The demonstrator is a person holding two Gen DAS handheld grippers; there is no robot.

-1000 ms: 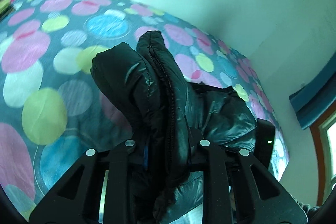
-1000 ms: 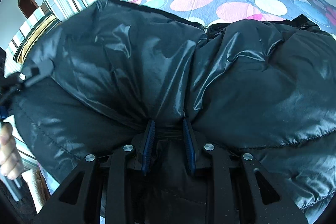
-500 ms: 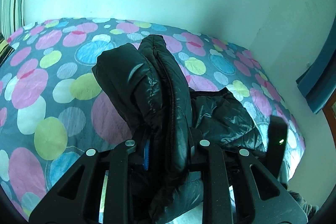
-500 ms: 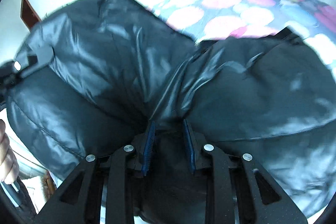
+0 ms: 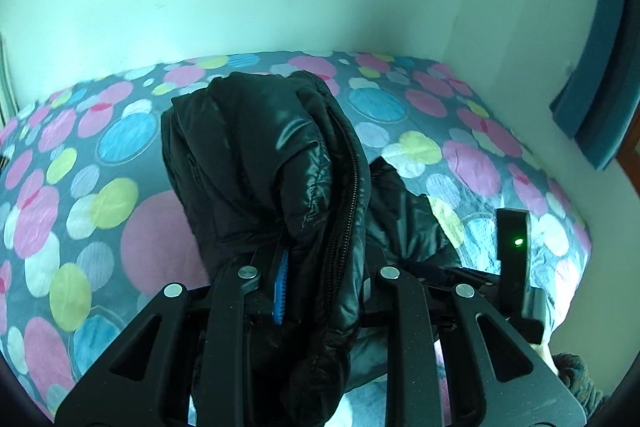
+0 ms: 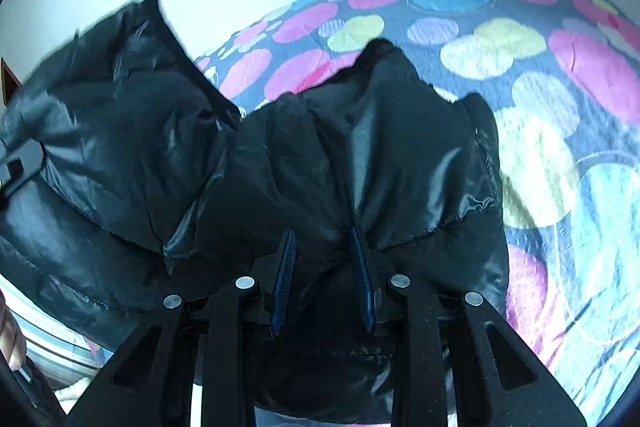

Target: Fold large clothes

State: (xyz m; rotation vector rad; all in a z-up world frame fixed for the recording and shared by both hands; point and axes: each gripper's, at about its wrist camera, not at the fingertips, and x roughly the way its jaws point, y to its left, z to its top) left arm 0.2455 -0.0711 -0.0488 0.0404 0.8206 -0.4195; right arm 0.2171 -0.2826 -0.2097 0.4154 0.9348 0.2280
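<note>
Jacket off the bed, fold barely begun
Left gripper [image 5: 320,279] and right gripper [image 6: 324,279] both pinch the black puffer jacket [image 5: 260,155], bunched at twelve o'clock above the spotted bedspread [image 5: 80,187]; laying flat and folding remain.

Glossy black jacket [image 5: 256,163]; grey bedsheet [image 5: 80,187] with pink, blue, yellow, white circles.

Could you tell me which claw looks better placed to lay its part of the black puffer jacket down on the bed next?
Probably the left claw: it grips the black puffer jacket along the zipper edge, with open polka-dot bedspread ahead. The right claw's view is mostly blocked by bunched jacket.
</note>
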